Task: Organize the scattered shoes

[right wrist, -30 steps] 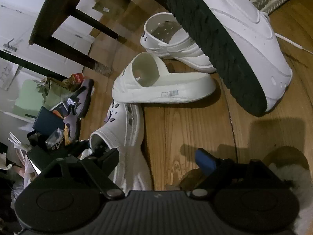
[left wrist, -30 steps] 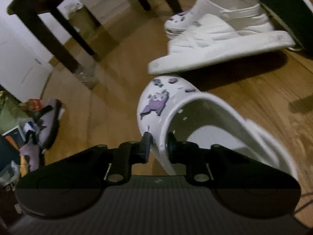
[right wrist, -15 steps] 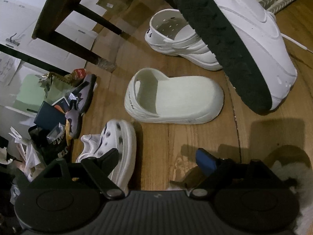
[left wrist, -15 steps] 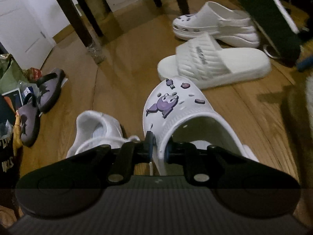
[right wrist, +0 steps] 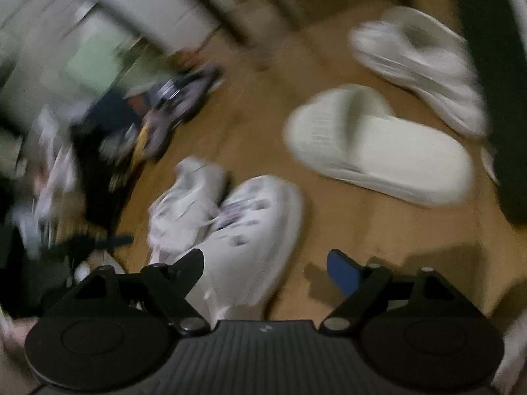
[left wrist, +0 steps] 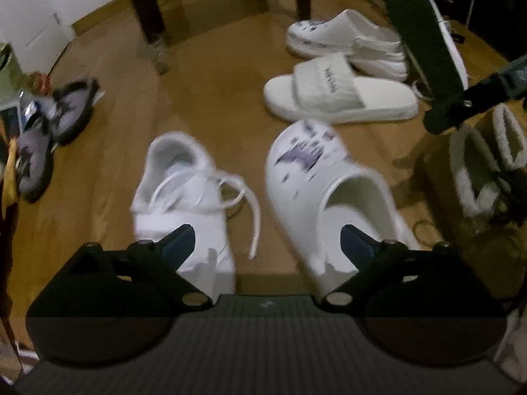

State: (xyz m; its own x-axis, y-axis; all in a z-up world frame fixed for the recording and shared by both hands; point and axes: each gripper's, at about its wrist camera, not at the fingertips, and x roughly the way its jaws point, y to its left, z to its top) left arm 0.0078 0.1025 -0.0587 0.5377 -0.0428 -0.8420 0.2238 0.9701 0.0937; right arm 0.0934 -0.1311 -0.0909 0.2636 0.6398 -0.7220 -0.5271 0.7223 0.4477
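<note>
Currently, the left gripper (left wrist: 265,240) is pointing down at the wooden floor (left wrist: 210,98) with its jaws opening wide; nothing is being pressed between the pads. The white clog with purple charms (left wrist: 316,177) is lying on the floor just ahead, released, its heel end passing partly between the spread fingers without visible pad contact. A white laced sneaker (left wrist: 184,194) is sitting just beside the clog on its left, with a loose lace trailing between the two. Farther ahead, a white slide sandal (left wrist: 339,98) is resting on the floor, and a second white clog (left wrist: 346,39) is lying just behind it, near a dark chair leg (left wrist: 148,10). A pair of grey-purple sandals (left wrist: 52,131) is lying well apart at the left edge. The right gripper (right wrist: 265,270) is closing slightly with its jaws apart and empty, hovering over bare floor; its view is heavily blurred. In that view, the clog with charms (right wrist: 253,230) and the sneaker (right wrist: 187,204) are appearing side by side, touching, with the slide sandal (right wrist: 378,144) beyond them.
</note>
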